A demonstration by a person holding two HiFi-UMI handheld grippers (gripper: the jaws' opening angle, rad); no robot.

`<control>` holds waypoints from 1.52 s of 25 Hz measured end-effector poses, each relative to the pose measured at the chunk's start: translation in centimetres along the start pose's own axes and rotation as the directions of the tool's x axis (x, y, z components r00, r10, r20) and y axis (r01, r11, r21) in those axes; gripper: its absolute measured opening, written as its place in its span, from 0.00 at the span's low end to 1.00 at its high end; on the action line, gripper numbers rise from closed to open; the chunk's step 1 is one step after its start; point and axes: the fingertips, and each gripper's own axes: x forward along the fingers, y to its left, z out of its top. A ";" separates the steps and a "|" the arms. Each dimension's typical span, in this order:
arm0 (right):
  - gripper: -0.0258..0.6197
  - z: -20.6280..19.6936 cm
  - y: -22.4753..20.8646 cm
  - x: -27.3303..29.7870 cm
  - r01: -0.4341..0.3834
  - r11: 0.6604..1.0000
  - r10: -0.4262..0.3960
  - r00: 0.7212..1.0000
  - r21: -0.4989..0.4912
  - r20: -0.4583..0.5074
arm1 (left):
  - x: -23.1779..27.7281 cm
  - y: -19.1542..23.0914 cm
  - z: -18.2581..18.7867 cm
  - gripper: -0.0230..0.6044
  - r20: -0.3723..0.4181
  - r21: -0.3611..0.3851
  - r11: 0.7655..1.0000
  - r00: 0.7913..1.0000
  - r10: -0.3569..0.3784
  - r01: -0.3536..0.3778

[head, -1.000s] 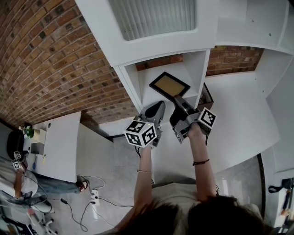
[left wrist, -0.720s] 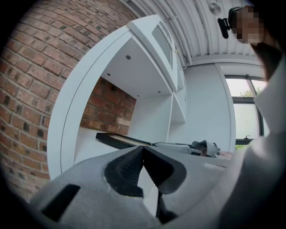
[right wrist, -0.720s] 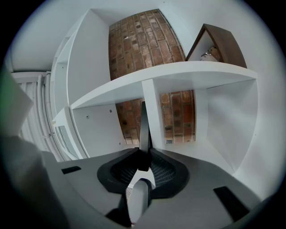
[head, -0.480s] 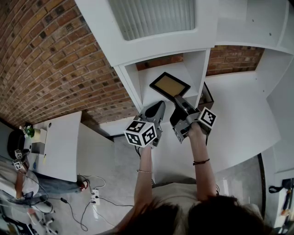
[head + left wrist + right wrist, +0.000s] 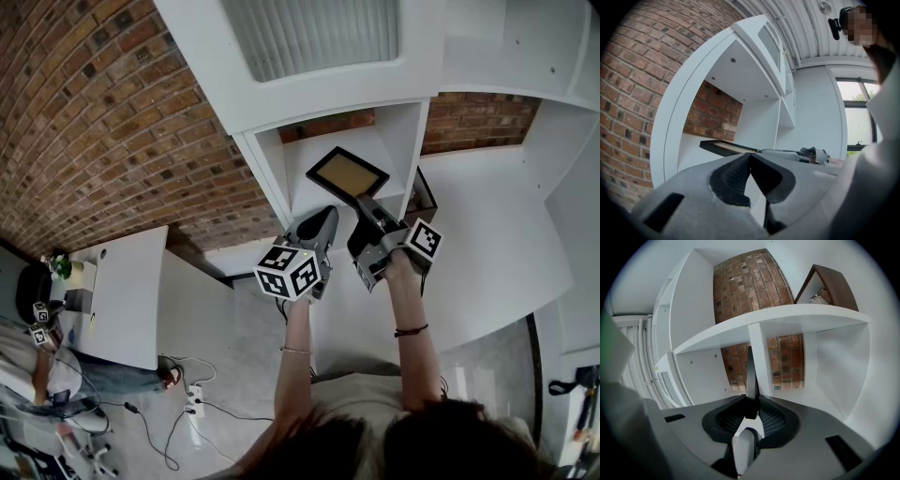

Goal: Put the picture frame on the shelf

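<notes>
Black, tan-faced picture frame (image 5: 346,173)

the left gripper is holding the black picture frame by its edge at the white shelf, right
No, the right gripper holds the black-rimmed picture frame by its edge at the white shelf; the right gripper view shows its jaws clamped on it.

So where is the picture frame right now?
Head view, centre: the picture frame is gripped by its near corner in the right tongs, at the mouth of the white shelf compartment, up and right of the left tongs.
</notes>
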 end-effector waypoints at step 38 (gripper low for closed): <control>0.21 -2.7 0.3 -2.7 -0.038 0.998 0.042 0.995 0.050 -0.088 | -2.0 -2.7 -0.4 0.05 -0.011 0.010 1.000 1.000 0.004 -0.004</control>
